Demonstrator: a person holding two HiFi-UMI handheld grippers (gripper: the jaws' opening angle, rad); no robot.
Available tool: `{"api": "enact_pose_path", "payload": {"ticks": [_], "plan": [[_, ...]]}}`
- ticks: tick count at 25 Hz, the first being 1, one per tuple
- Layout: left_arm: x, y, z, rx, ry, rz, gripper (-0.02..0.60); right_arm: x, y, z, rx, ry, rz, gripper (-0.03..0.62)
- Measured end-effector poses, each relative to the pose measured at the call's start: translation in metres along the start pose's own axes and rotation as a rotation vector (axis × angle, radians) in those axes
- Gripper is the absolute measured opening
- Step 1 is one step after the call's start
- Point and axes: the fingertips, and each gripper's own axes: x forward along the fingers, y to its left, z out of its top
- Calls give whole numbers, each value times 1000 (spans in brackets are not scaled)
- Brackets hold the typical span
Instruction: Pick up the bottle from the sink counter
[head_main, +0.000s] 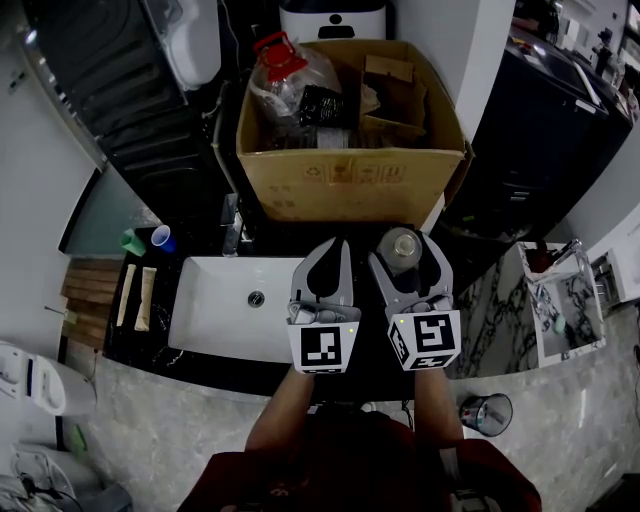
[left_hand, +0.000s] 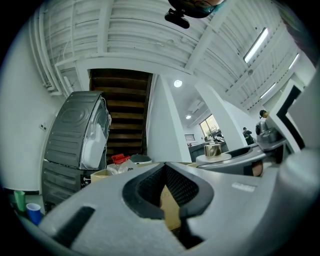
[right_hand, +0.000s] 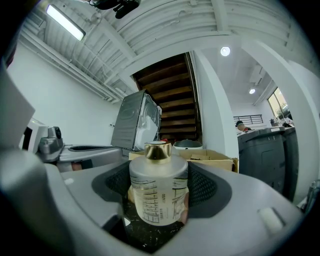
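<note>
A frosted glass bottle (right_hand: 159, 192) with a gold cap and printed scale marks stands upright between my right gripper's (right_hand: 159, 172) jaws, whose dark pads touch both of its sides. From the head view I see the bottle's top (head_main: 401, 247) framed by the right gripper (head_main: 404, 238), over the black marbled counter (head_main: 480, 300) right of the sink (head_main: 215, 315). The dark counter shows just under the bottle's base. My left gripper (head_main: 335, 245) hangs beside it over the sink's right end, jaws closed together and empty; its tips (left_hand: 165, 167) meet in front of the cardboard box.
A large cardboard box (head_main: 350, 175) with a plastic jug and scraps stands behind the counter. A faucet (head_main: 232, 235), blue cup (head_main: 163, 239) and green cup (head_main: 131, 242) sit left of it, with two tubes (head_main: 146, 298). A dark appliance (head_main: 130, 110) is at the back left.
</note>
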Motion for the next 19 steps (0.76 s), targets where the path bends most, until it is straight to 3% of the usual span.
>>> {"api": "enact_pose_path", "payload": {"ticks": [19], "plan": [[-1,-1,-4,-14,14,1,3,-2,-7,-3,28,-6,-36,331]]}}
